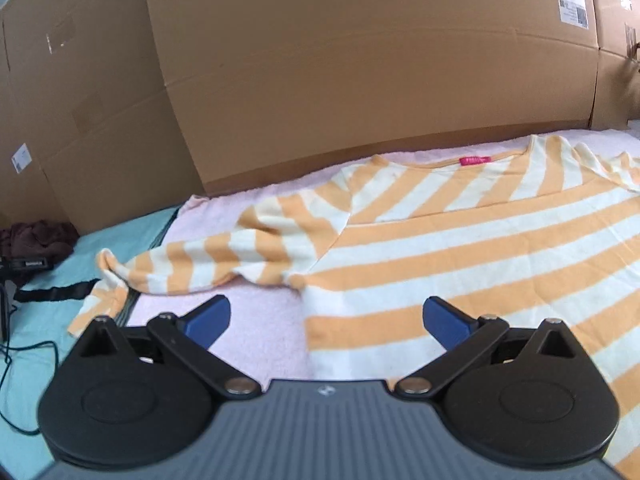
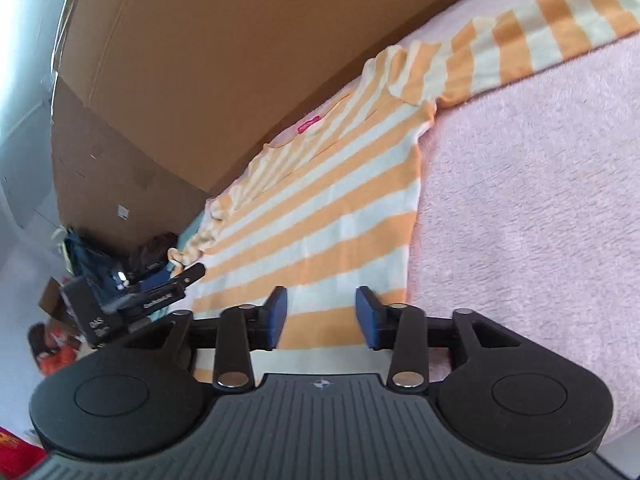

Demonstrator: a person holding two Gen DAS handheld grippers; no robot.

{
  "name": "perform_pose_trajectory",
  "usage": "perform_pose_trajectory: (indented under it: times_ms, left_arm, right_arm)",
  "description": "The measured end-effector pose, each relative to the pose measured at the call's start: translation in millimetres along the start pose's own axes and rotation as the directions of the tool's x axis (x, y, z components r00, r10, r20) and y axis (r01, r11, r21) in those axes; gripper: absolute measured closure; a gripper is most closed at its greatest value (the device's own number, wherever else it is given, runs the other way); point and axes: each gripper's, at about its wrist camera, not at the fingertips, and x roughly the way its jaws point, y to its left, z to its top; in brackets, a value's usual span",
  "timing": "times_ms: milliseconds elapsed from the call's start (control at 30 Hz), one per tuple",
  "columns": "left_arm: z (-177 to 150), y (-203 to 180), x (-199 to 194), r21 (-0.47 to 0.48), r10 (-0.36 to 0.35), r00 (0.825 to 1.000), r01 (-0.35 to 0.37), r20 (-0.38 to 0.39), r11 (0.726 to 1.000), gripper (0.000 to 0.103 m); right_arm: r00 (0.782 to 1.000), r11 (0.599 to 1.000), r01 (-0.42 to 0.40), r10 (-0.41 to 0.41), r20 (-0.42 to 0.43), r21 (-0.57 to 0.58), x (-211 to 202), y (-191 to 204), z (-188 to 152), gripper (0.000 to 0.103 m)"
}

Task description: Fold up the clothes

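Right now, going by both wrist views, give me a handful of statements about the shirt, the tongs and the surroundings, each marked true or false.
1. The striped shirt lies spread on a pink towel. True.
2. The left tongs are clamped on a sleeve. False: their jaws stand wide apart with nothing between them, short of the left sleeve.
3. The shirt's stripes are blue and white. False: they are orange and cream.
4. A pink label sits at the neckline. True.
5. The right tongs are open above the shirt's lower part. True.
6. A brick wall stands behind the towel. False: cardboard boxes stand there.
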Motion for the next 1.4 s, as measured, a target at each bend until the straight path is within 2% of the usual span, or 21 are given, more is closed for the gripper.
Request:
perform_pose_trajectory:
  times_ms: [33, 67, 133, 167, 233, 333, 433, 533, 567, 600, 633, 733, 800, 900, 933, 1033, 1100, 1200, 1267, 1333, 1400]
  left_arm:
    - [-8, 0, 2, 0.021, 0.045, 0.999, -0.044, -0.018, 0.999, 0.001]
    - [-16, 0, 5, 0.048, 0.096, 0.995, -0.094, -0.04, 0.994, 0.001]
    - [-21, 9, 0, 0.049, 0.162, 0.987, -0.161, -0.006, 0.986, 0.001]
    - [-18, 12, -4, 0.042, 0.175, 0.984, -0.175, -0.002, 0.984, 0.001]
    - [-12, 18, -10, 0.028, 0.203, 0.979, -0.203, 0.005, 0.979, 0.001]
    - [11, 1, -22, -0.008, 0.06, 0.996, -0.06, 0.064, 0.998, 0.001]
    - [36, -42, -17, 0.044, -0.061, 0.993, 0.057, 0.102, 0.997, 0.001]
    - [62, -84, -2, 0.09, -0.153, 0.982, 0.143, 0.115, 0.986, 0.001]
    - [71, -98, 4, 0.1, -0.185, 0.976, 0.174, 0.117, 0.98, 0.001]
    - [79, -113, 10, 0.106, -0.211, 0.971, 0.199, 0.111, 0.974, 0.001]
    - [86, -126, 18, 0.107, -0.225, 0.97, 0.215, 0.092, 0.971, 0.001]
    - [104, -169, 42, 0.115, -0.29, 0.955, 0.282, 0.057, 0.952, 0.001]
    - [103, -190, 55, 0.124, -0.3, 0.953, 0.292, 0.047, 0.948, 0.001]
    - [95, -212, 76, 0.121, -0.305, 0.952, 0.303, -0.003, 0.945, 0.001]
    - [94, -210, 77, 0.108, -0.311, 0.95, 0.31, -0.01, 0.944, 0.001]
    - [91, -206, 81, 0.069, -0.33, 0.943, 0.331, -0.03, 0.941, 0.001]
    - [89, -203, 83, 0.042, -0.343, 0.938, 0.345, -0.042, 0.938, 0.001]
    - [86, -199, 87, 0.001, -0.363, 0.93, 0.364, -0.061, 0.932, 0.001]
    - [86, -198, 87, -0.002, -0.366, 0.928, 0.367, -0.062, 0.93, 0.001]
    - [86, -197, 86, -0.006, -0.37, 0.927, 0.37, -0.063, 0.929, 0.001]
    - [87, -197, 86, -0.008, -0.372, 0.926, 0.373, -0.064, 0.928, 0.001]
  right_arm:
    - [0.999, 1.0, 0.023, -0.022, 0.028, -0.002, -2, -1, 0, 0.074]
    - [0.997, 0.999, 0.05, -0.051, 0.055, 0.009, -3, -3, 2, 0.082]
    - [0.984, 0.988, 0.13, -0.139, 0.114, 0.081, -8, -20, 11, 0.082]
    - [0.966, 0.98, 0.169, -0.186, 0.179, 0.103, -20, -32, 16, 0.074]
    - [0.927, 0.96, 0.17, -0.232, 0.296, 0.221, -42, -55, 25, 0.072]
    - [0.857, 0.899, 0.141, -0.321, 0.403, 0.415, -70, -86, 38, 0.063]
    - [0.759, 0.828, 0.244, -0.487, 0.432, 0.505, -86, -96, 55, 0.054]
    - [0.754, 0.767, 0.141, -0.493, 0.435, 0.626, -100, -133, 65, 0.042]
    - [0.763, 0.738, 0.088, -0.482, 0.431, 0.669, -102, -146, 67, 0.042]
    - [0.764, 0.702, 0.065, -0.493, 0.417, 0.71, -102, -154, 69, 0.048]
    - [0.761, 0.682, 0.052, -0.5, 0.413, 0.729, -103, -160, 72, 0.05]
    - [0.745, 0.662, 0.082, -0.537, 0.396, 0.745, -100, -170, 93, 0.042]
    - [0.766, 0.639, 0.109, -0.542, 0.345, 0.761, -94, -185, 104, 0.042]
    - [0.848, 0.595, 0.029, -0.44, 0.295, 0.803, -75, -213, 109, 0.042]
    - [0.86, 0.581, -0.006, -0.411, 0.301, 0.814, -70, -220, 109, 0.041]
    - [0.876, 0.538, -0.086, -0.361, 0.321, 0.839, -54, -235, 110, 0.041]
    - [0.869, 0.507, -0.141, -0.349, 0.352, 0.85, -45, -241, 111, 0.04]
    - [0.827, 0.457, -0.289, -0.324, 0.46, 0.841, -35, -249, 109, 0.04]
    - [0.764, 0.439, -0.4, -0.325, 0.557, 0.805, -38, -248, 102, 0.041]
    - [0.688, 0.493, -0.448, -0.342, 0.64, 0.746, -49, -239, 98, 0.042]
    - [0.638, 0.563, -0.434, -0.36, 0.681, 0.704, -58, -228, 97, 0.042]
